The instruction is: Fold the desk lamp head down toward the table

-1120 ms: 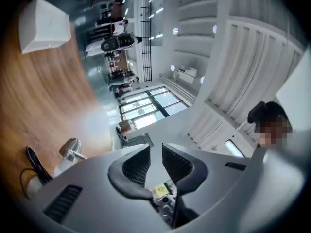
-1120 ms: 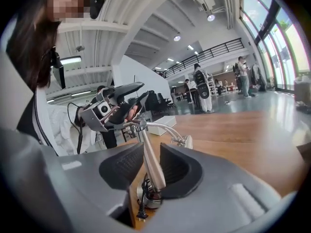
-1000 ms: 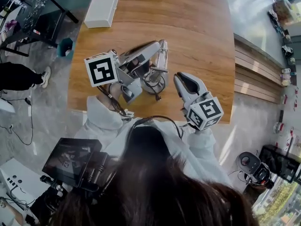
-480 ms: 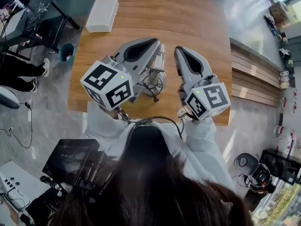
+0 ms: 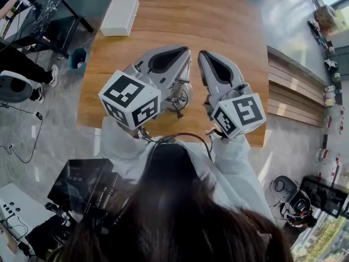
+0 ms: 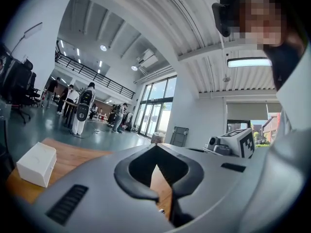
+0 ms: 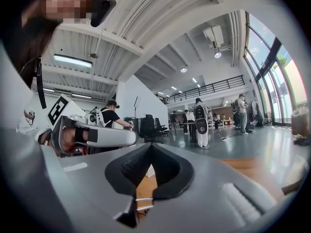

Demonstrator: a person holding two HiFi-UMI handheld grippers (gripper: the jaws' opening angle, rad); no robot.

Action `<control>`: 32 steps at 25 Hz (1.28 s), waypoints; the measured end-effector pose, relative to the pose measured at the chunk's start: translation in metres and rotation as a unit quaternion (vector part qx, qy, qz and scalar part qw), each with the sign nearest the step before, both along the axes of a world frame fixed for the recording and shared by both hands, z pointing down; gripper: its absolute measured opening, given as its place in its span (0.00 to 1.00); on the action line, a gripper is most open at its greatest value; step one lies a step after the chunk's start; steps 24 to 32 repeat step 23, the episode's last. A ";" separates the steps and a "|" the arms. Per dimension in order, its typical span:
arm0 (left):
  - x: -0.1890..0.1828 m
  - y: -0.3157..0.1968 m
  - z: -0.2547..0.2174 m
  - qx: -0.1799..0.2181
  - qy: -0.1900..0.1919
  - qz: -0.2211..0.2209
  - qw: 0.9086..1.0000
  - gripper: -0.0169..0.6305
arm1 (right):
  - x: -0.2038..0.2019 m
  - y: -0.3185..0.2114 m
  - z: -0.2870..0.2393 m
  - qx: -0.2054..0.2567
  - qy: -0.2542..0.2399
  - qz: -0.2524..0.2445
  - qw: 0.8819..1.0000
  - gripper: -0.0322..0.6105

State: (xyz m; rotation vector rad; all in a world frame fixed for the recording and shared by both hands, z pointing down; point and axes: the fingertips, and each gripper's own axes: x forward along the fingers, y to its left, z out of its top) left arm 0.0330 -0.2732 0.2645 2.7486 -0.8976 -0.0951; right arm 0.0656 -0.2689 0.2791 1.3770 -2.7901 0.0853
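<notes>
Here, two tongs are held up side by side over one wooden tabletop [image 5: 234,31], with their tips just beside each other but not touching. The left tongs [image 5: 188,51] are pressed together at the tips and hold nothing. Only bare wood shows through the small hole behind the tips in the left gripper view. The right tongs [image 5: 200,54] are pressed together too and are also empty. Through their hole, in the right gripper view, you can see wood and two thin silver bars low down. Each of the tongs has one cube with black and white squares at its back end, so there are two cubes. One is behind the left tongs [image 5: 131,99] and one is behind the right tongs [image 5: 240,113]. There is one lamp [image 5: 180,94]. It sits on the tabletop below the tongs, under the gap between them, and the left tongs hide most of it. Only a bit of its silver foot and a dark cord show, so I cannot tell how its head is bent. There are two things that could hold stuff. One white box [image 5: 120,15] lies on the tabletop, far out past the left tongs and off to their left. It is closed, so what is inside cannot be seen. One small blue-green bin [image 5: 78,59] stands on the floor to the left of the left tongs, and what is in it cannot be seen either.
</notes>
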 end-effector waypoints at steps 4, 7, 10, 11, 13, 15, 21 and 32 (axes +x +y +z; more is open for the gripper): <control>-0.003 -0.001 0.000 -0.001 0.002 -0.005 1.000 0.03 | -0.002 0.000 0.001 -0.001 0.002 -0.002 1.000 0.05; -0.003 -0.004 -0.002 -0.001 0.001 -0.009 1.000 0.03 | 0.000 -0.002 0.001 -0.002 0.001 -0.003 1.000 0.05; -0.003 -0.006 -0.003 -0.001 0.001 -0.011 1.000 0.03 | 0.002 -0.004 0.001 -0.004 0.002 -0.003 1.000 0.05; -0.004 -0.006 -0.003 -0.001 0.001 -0.012 1.000 0.03 | 0.001 -0.004 0.001 -0.004 0.001 -0.003 1.000 0.05; -0.007 -0.005 -0.001 -0.001 0.002 -0.013 1.000 0.03 | -0.002 -0.002 0.002 -0.002 0.001 -0.003 1.000 0.05; -0.008 -0.003 -0.001 0.000 0.003 -0.012 1.000 0.03 | -0.004 -0.001 0.002 -0.001 0.002 -0.003 1.000 0.05; -0.007 -0.003 -0.001 0.002 0.001 -0.012 1.000 0.03 | -0.002 -0.002 0.001 0.000 0.000 -0.002 1.000 0.05; -0.006 -0.003 -0.001 0.002 -0.002 -0.012 1.000 0.03 | -0.001 -0.002 0.000 0.000 0.000 -0.002 1.000 0.05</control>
